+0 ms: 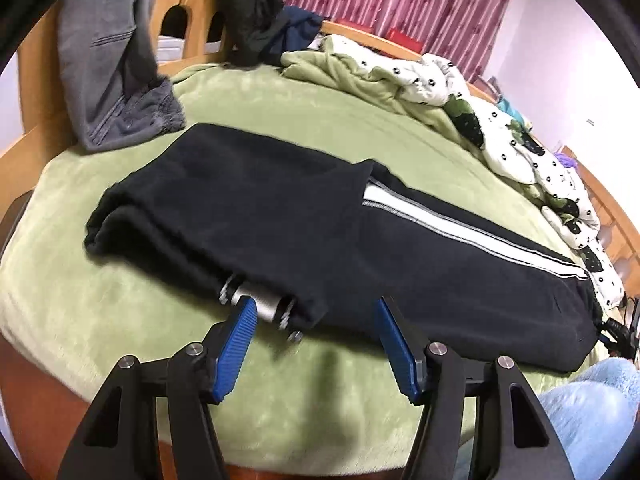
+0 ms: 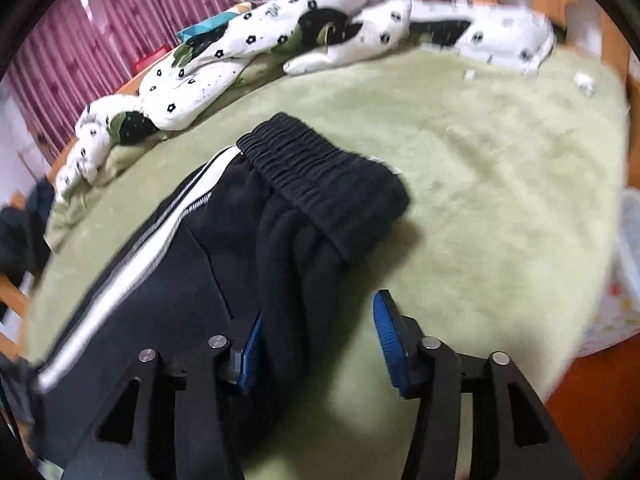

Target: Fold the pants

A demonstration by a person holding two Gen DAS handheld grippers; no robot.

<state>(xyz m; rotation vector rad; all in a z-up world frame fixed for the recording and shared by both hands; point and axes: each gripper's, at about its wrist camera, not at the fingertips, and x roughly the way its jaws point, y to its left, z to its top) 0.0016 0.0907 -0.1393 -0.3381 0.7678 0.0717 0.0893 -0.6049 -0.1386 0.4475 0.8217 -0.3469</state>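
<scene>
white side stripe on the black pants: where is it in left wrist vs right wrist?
Left wrist: white side stripe runs from picture centre down toward the right edge, along the pants' far side.
Right wrist: stripe runs from below the waistband down to the lower left.
Shared landmark: flower-print quilt bunched beyond the pants.

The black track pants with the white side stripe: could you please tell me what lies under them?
The black track pants lie on a green fleece blanket. What that covers is hidden.

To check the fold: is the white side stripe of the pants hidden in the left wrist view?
No, the white stripe runs uncovered along the black pants.
</scene>
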